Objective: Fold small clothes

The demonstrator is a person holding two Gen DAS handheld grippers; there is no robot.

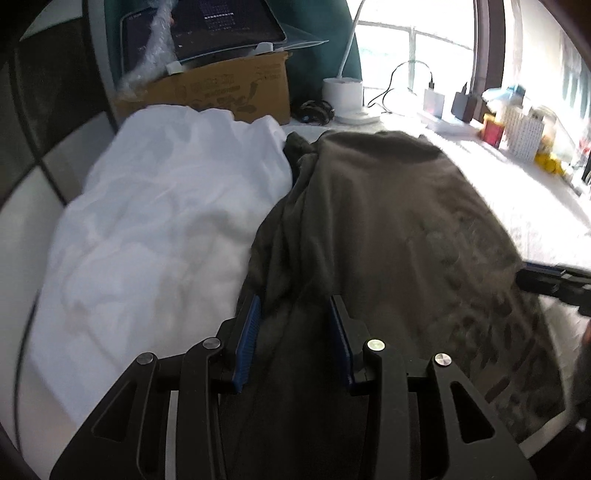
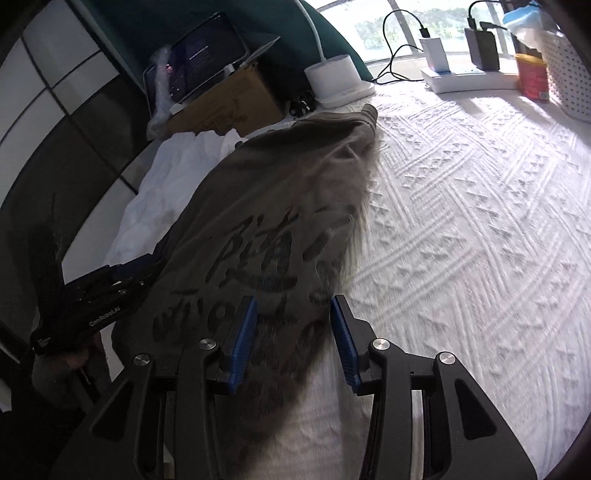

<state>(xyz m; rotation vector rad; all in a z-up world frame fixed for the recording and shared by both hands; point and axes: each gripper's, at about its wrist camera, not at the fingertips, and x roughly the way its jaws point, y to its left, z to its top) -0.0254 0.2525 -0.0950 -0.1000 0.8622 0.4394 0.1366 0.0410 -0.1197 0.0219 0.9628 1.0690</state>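
A dark olive T-shirt (image 1: 388,221) with black lettering (image 2: 280,206) hangs stretched over the white textured cover (image 2: 461,221), its far end blurred. My left gripper (image 1: 295,302) is shut on one bunched edge, with cloth filling the gap between its blue pads. My right gripper (image 2: 293,302) is shut on the printed edge of the same shirt. Each gripper shows in the other's view: the right gripper (image 1: 554,284) at the right edge, the left gripper (image 2: 110,280) at the lower left, with a hand below it. A crumpled white garment (image 1: 166,206) lies to the left of the shirt.
A cardboard box (image 1: 221,92) with a tablet (image 1: 207,33) on it stands at the back left. A white lamp base (image 2: 336,79), chargers with cables (image 2: 436,55), a red tin (image 2: 532,77) and a white basket (image 2: 569,74) line the far edge by the window.
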